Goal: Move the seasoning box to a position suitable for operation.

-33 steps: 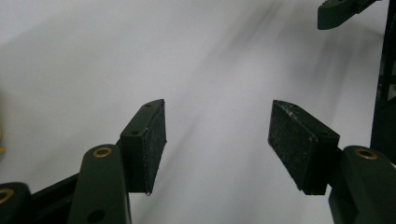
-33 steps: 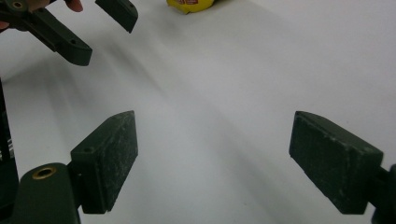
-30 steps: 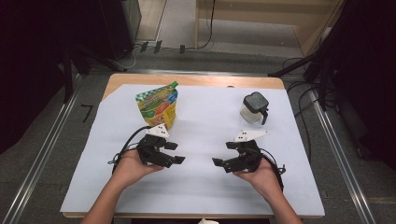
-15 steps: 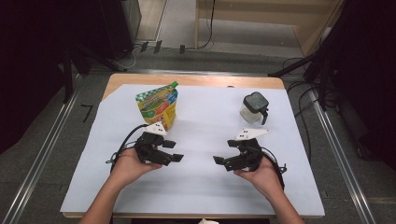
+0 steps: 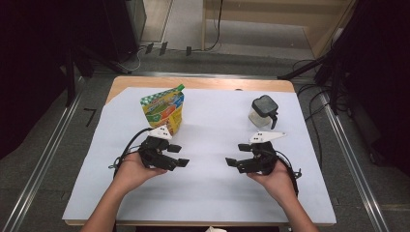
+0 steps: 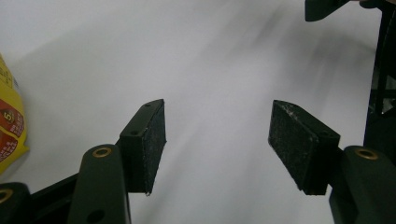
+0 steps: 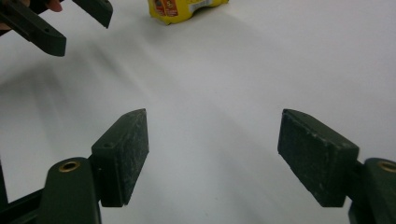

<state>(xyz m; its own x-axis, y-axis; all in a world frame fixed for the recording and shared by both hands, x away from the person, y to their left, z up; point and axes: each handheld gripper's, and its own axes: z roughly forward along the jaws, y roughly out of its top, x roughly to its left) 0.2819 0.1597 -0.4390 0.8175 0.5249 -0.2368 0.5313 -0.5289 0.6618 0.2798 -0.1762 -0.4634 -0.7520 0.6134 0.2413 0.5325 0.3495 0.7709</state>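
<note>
1. Not much has changed since the earlier frames: both hands sit in the same spots on the desk (image 5: 203,193), and the pouch and jar haven't budged. The only difference is that the right claw (image 5: 233,163) has just been closing a bit, with nothing between its jaws.
2. Both claws are apart right now. The left claw (image 5: 180,155) is gaping over bare white sheet, the right one too, and they point at each other across the middle of the desk.
3. The colourful pouch (image 5: 164,108) stands upright just behind the left claw, near the desk's far left. It's green on top, yellow lower down with red print, and has a spout at its top corner.
4. A small clear jar (image 5: 262,112) with a black lid sits behind the right claw, well apart from the pouch. Nothing blocks either one.
</note>
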